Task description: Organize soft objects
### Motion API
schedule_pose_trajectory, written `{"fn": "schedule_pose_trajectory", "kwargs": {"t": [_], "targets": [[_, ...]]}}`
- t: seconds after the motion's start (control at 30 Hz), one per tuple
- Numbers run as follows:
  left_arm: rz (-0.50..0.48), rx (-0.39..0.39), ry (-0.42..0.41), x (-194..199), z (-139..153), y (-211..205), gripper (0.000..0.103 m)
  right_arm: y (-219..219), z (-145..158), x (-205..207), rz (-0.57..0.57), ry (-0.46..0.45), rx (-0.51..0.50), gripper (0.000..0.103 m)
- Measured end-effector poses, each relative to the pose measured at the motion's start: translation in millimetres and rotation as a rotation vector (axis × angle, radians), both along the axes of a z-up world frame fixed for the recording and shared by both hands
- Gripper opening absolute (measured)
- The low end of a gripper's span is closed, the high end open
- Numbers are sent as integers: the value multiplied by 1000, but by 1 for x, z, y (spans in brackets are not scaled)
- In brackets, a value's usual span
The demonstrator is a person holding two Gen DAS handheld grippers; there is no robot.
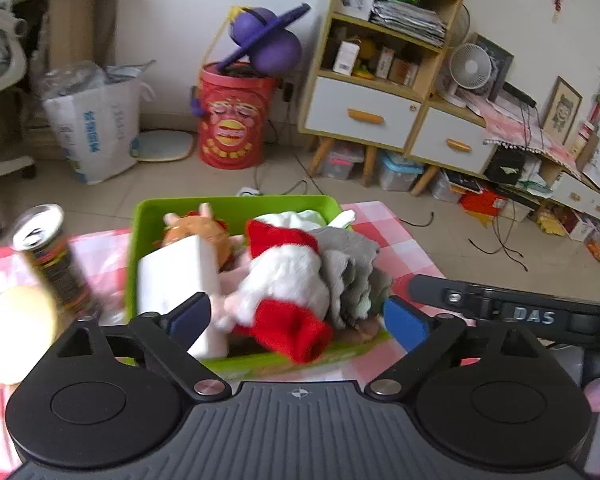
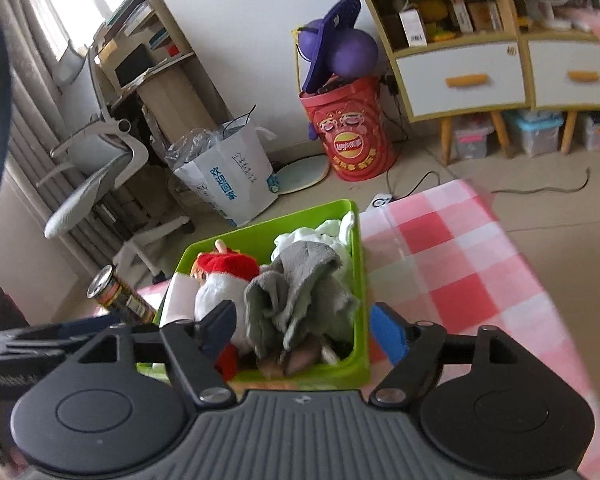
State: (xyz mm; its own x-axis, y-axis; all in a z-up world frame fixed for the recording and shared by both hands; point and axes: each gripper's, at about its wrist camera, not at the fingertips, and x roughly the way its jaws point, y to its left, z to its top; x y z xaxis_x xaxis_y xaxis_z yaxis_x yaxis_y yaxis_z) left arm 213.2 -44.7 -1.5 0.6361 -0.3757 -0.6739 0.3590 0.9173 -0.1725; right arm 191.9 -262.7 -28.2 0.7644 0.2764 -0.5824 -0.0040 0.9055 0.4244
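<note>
A green bin (image 1: 236, 210) packed w/ soft items sits on a pink-and-white checked worktop (image 1: 400, 240), seen from 2 wrist cams. L to R in the left wrist view: a pale round object (image 1: 16, 332) at the frame edge, blurred; a tall snack can (image 1: 50, 256) standing just beside the bin's left wall; then inside the bin, a white block (image 1: 180, 276) leaning against an orange plush (image 1: 204, 232); a red-and-white plush (image 1: 284, 280) lying across the middle; a grey cloth (image 1: 352, 272) bunched on the right w/ a white cloth (image 1: 300, 218) behind it.

The left tool (image 1: 296, 320) hangs over the bin's near edge, its blue pads (image 1: 404, 322) spread wide apart, nothing between them. The right tool's black body enters that view from the right edge.

In the right wrist view the right tool (image 2: 304, 330) is likewise spread wide and empty-handed, hovering above the near end of the bin (image 2: 360, 280), w/ the grey cloth (image 2: 300, 280) directly ahead and the red-and-white plush (image 2: 220, 284) to its left. The can (image 2: 120, 296) shows tilted left of the bin. Beyond, on the floor: a white paper bag (image 2: 232, 176), a red bucket (image 2: 352, 136) holding purple toys, and a drawer cabinet (image 2: 460, 76).
</note>
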Motion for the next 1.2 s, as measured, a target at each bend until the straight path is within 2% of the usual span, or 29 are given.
{"fn": "schedule_pose_trajectory", "kwargs": {"t": [0.2, 0.4, 0.53, 0.63, 0.77, 0.83, 0.97, 1.07, 1.2], "targets": [[58, 6, -14, -44, 8, 24, 97, 11, 25, -46, 17, -27, -45, 73], [115, 27, -6, -86, 8, 41, 97, 33, 37, -88, 20, -23, -110, 75], [183, 72, 28, -114, 7, 50, 97, 46, 42, -114, -7, 19, -191, 76], [228, 128, 50, -136, 10, 53, 98, 55, 47, -131, -37, 59, -248, 82], [272, 169, 43, -161, 12, 54, 98, 59, 48, -151, -73, 109, -209, 89], [282, 182, 53, -170, 10, 52, 98, 61, 44, -163, -77, 90, -206, 89], [288, 208, 66, -177, 6, 47, 98, 70, 40, -170, -62, 95, -287, 89], [304, 210, 83, -178, 1, 48, 98, 68, 44, -173, -72, 66, -264, 89], [333, 236, 82, -179, -1, 48, 98, 68, 41, -171, -72, 82, -255, 89]]}}
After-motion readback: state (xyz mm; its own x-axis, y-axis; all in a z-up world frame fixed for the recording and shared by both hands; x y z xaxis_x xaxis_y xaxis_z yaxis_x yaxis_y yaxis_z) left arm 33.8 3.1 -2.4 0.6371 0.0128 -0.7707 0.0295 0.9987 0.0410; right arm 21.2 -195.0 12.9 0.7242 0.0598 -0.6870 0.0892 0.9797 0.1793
